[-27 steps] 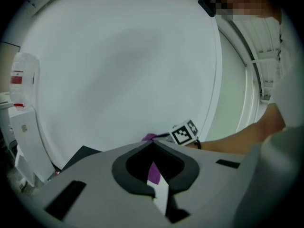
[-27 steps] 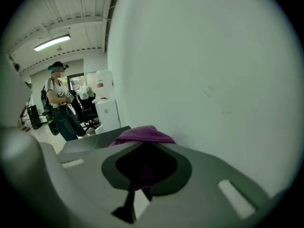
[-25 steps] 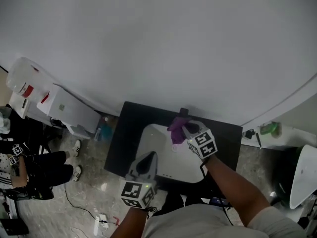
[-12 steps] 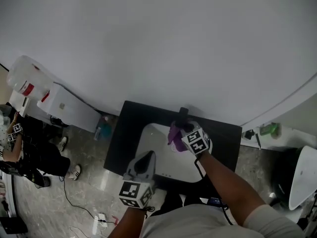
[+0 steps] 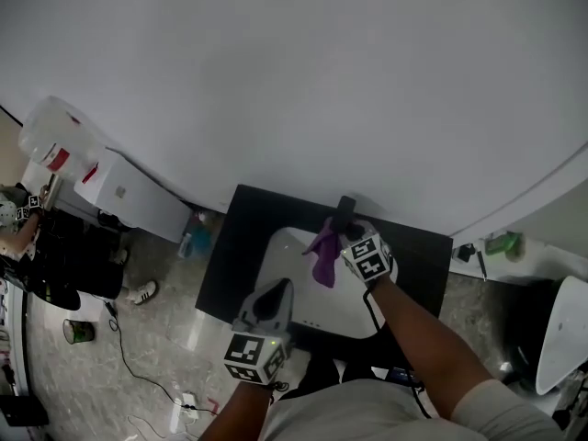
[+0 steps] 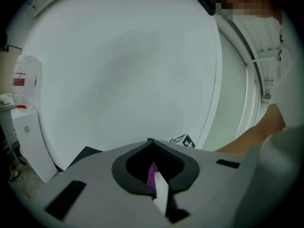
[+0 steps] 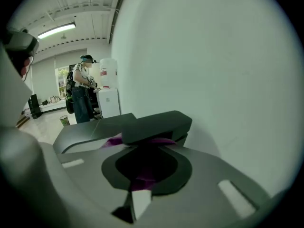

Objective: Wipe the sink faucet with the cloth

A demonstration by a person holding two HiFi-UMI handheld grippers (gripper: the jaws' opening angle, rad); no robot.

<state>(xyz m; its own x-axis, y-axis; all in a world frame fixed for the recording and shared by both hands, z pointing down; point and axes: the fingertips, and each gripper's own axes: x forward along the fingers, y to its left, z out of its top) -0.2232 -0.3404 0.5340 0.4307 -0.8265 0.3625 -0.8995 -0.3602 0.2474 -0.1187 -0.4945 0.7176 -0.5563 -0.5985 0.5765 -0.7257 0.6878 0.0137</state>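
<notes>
As the cloth [image 5: 323, 257] is pinched at the faucet [image 5: 344, 209] by the right hand-held gripper [image 5: 349, 234], the left hand-held gripper [image 5: 273, 293] is pressed together at the sink [image 5: 276, 249] edge.

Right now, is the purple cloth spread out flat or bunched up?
Bunched up. The cloth hangs in a crumpled fold from the right gripper, whose jaws are closed on it, beside the faucet.

cloth [image 5: 323, 255]: soft purple fabric, matt, limp. faucet [image 7: 156, 122]: dark, smooth, matt, can't tell if metal or plastic tbh. sink basin [image 5: 283, 263]: white, smooth, bit glossy. counter [image 5: 230, 246]: black, matt. floor [image 5: 156, 356]: polished stone look, shiny. wall [image 5: 303, 81]: plain white, matt. water jug [image 5: 50, 136]: translucent plastic.
</notes>
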